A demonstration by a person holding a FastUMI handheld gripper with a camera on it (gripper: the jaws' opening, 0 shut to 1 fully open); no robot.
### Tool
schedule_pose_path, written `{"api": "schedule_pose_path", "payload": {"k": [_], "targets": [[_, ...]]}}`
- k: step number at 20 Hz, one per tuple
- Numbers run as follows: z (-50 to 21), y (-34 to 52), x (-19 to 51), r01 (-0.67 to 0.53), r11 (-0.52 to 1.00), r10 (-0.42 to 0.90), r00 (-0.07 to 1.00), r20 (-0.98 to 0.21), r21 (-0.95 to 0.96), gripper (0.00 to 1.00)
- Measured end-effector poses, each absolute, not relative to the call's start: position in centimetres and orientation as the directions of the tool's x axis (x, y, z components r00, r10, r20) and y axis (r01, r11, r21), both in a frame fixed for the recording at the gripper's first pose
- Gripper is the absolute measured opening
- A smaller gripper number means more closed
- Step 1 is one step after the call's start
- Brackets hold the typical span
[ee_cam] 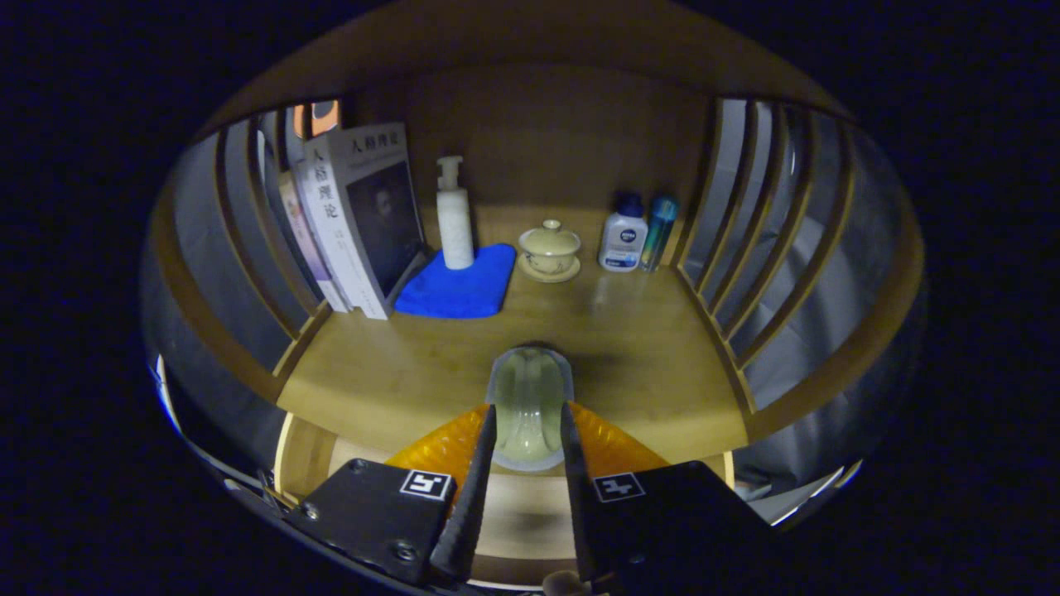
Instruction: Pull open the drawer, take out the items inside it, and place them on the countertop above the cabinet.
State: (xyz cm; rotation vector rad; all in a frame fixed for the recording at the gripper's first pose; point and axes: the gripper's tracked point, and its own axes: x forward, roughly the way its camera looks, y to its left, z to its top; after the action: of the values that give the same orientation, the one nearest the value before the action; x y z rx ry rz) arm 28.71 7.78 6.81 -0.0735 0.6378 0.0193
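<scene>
Here my hand-held gripper (528,430) pinches a pale, translucent cup (529,406) between both fingers, held over the near edge of the wooden worktop (629,348), with the open drawer (308,463) below. Beyond it lies a blue cloth (460,285) with a white pump bottle (455,217) on it, books (364,219) just beside, then a lidded teacup (550,250) and two small bottles (638,233).
</scene>
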Motion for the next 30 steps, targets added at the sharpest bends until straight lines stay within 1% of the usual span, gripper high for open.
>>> {"api": "schedule_pose_path", "payload": {"k": [3,5,6,7,9,14,18,21,24,27,30], "targets": [[8.2,8.0,25.5,-0.043,0.996,0.002,0.878,-0.479,-0.075,0.49],[8.9,8.4,22.8,-0.049,0.997,0.018,0.919,-0.395,-0.067,0.76],[8.6,8.3,21.7,-0.047,0.997,0.021,0.928,-0.371,-0.063,0.9],[8.2,8.3,20.5,-0.043,0.998,0.021,0.937,-0.349,-0.056,1.0],[7.5,8.3,18.2,-0.049,0.997,0.029,0.95,-0.309,-0.057,1.0],[5.1,7.1,12.8,-0.022,0.999,0.014,0.98,-0.197,-0.042,1.0],[1.7,6.4,9.5,-0.023,0.999,0.02,0.991,-0.134,-0.025,1.0],[-1.8,5.9,7.9,0.003,1.0,-0.004,0.992,-0.123,-0.005,1.0],[-5.5,6.1,7.2,0.016,1.0,-0.016,0.99,-0.137,0.0,1.0],[-9.0,7.7,7.0,-0.016,1.0,0.016,0.984,-0.178,0.001,1.0],[-11.2,8.4,7.7,-0.018,1.0,0.012,0.98,-0.198,-0.024,1.0]]}}
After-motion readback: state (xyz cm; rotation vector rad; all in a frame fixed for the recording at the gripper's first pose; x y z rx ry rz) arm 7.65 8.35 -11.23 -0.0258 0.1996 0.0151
